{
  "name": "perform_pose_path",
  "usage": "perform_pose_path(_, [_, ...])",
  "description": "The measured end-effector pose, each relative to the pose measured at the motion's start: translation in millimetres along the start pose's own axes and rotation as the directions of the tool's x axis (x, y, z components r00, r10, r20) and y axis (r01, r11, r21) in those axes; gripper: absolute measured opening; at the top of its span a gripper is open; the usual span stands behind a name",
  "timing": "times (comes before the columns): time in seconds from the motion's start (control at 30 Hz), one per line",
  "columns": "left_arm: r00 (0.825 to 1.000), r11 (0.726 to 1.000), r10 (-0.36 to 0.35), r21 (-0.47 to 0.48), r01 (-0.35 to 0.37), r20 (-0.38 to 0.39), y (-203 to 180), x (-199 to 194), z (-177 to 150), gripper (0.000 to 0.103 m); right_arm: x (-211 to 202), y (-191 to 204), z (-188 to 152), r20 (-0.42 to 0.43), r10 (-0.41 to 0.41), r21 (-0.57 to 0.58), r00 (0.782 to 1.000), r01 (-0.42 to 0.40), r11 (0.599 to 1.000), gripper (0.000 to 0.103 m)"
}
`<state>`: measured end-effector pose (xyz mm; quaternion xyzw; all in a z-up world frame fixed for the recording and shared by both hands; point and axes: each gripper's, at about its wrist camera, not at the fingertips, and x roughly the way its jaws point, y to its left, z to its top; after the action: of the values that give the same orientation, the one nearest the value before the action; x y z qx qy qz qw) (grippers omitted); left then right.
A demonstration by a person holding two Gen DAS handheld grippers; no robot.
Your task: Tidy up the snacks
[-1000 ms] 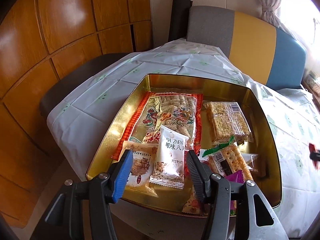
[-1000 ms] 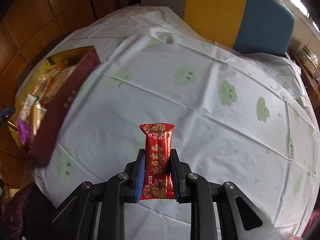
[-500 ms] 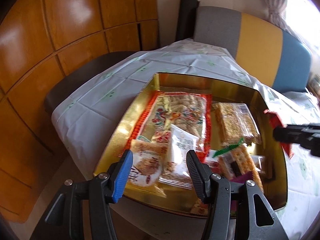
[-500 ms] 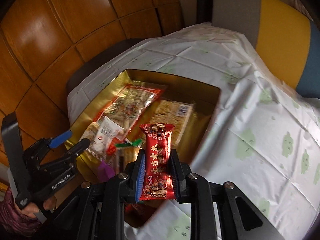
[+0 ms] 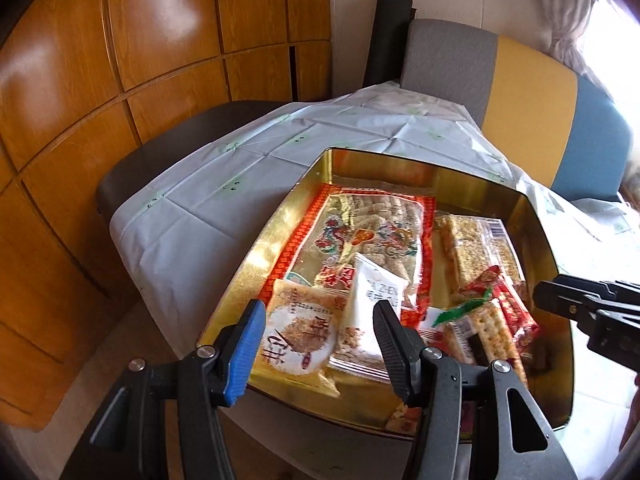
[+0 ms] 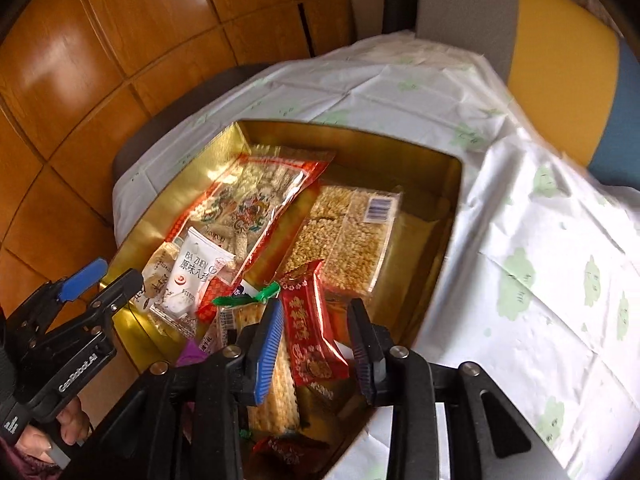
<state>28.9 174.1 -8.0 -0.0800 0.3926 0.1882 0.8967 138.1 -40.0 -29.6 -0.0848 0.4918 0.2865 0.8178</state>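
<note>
Gold tin [image 6: 448, 216], shiny foil-lined, rectangular with cut corners, is sitting on a creased white tablecloth [image 6: 540, 240] printed with pale green smiling clouds. Glossy wood panelling [image 5: 120, 60] is filling the upper left of both views; a grey, yellow and blue chair back [image 5: 520, 80] is standing at upper right.

Inside the tin, crinkly plastic wrappers are overlapping: one large red-bordered clear bag of puffed sticks [image 6: 256, 196], one clear pack of two grain bars [image 6: 348, 240], one white sachet [image 6: 192, 276], one beige round-printed packet [image 5: 300, 328], one cracker pack [image 5: 492, 328].

The right gripper [image 6: 316, 344] is opening over the lower middle of the tin. The red foil snack bar [image 6: 312, 320] is lying tilted between its ridged pads, resting on the crackers, no longer clamped. A second earlier it was pinched upright over bare tablecloth, well away from the tin.

The left gripper [image 5: 316, 344] is staying half spread and empty above the tin's near edge; the tin is looking closer than before.

Two grippers are in view in each picture. One person's hand [image 6: 60, 432] is showing at lower left.
</note>
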Motion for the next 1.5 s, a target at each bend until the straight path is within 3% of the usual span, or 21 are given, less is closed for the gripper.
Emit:
perform_pose_path(0.27, [0.998, 0.999, -0.039, 0.034, 0.037, 0.055, -14.0, -22.8, -15.6, 0.061, -36.5, 5.4, -35.4, 0.156, -0.116, 0.102, 0.981, 0.101, 0.99, 0.037])
perform_pose_path(0.47, [0.996, 0.998, -0.061, 0.039, 0.059, 0.071, -20.7, -34.2, -25.3, 0.062, -53.8, 2.4, -56.5, 0.204, -0.186, 0.172, 0.961, 0.152, 0.973, 0.037])
perform_pose_path(0.77, [0.995, 0.998, -0.061, 0.041, 0.057, 0.084, -22.4, -41.4, -30.0, 0.065, -56.0, 9.1, -69.7, 0.212, -0.23, 0.171, 0.95, 0.195, 0.966, 0.037])
perform_pose_path(1.2, [0.994, 0.998, -0.049, 0.042, 0.045, 0.101, -18.7, -44.8, -29.3, 0.065, -53.4, 17.4, -75.9, 0.214, -0.232, 0.167, 0.949, 0.198, 0.966, 0.037])
perform_pose_path(1.5, [0.994, 0.998, -0.052, 0.04, 0.049, 0.095, -18.5, -43.9, -29.2, 0.073, -53.0, 16.6, -76.0, 0.213, -0.23, 0.17, 0.95, 0.196, 0.966, 0.037])
